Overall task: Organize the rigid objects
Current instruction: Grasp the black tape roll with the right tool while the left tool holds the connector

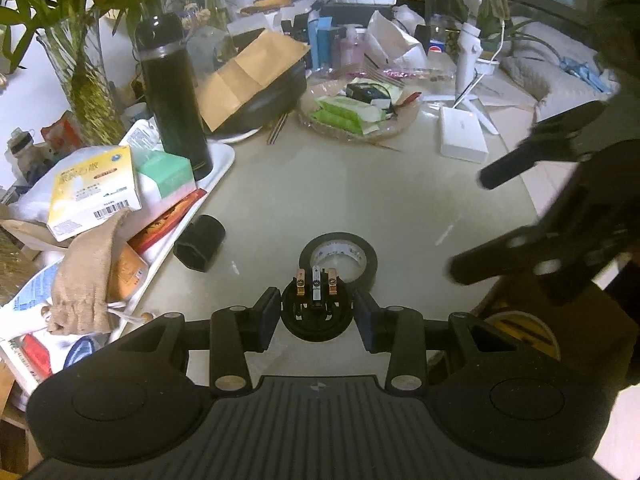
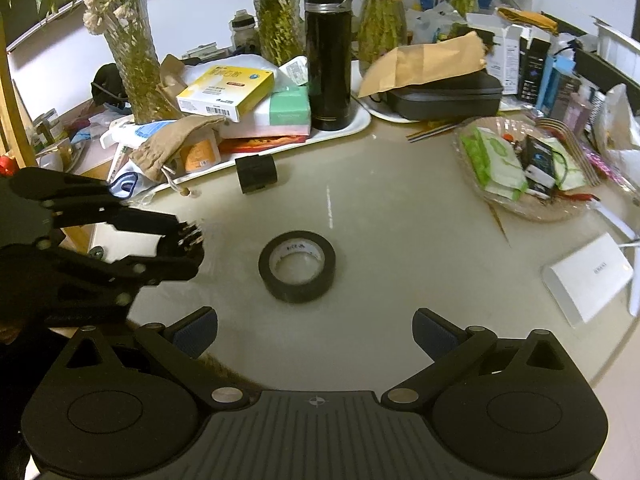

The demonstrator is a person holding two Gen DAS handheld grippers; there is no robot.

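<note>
While clamped between the blue pads of the left gripper (image 1: 316, 316), black plug insert (image 1: 316, 308) with three metal prongs pointing forward, lifted clear of the pale table (image 1: 320, 184). Just beyond its fingertips, roll of black tape (image 1: 338, 260) lying flat. Farther ahead and left, small black cap (image 1: 200, 247) beside the white tray (image 1: 218, 168). Right gripper (image 2: 316, 334) gaping wide, holding nothing, tape roll straight ahead between its fingers.

Bare table (image 2: 400, 240) centre, tape roll (image 2: 297, 266) there, cluttered tray (image 2: 360, 120) behind
</note>
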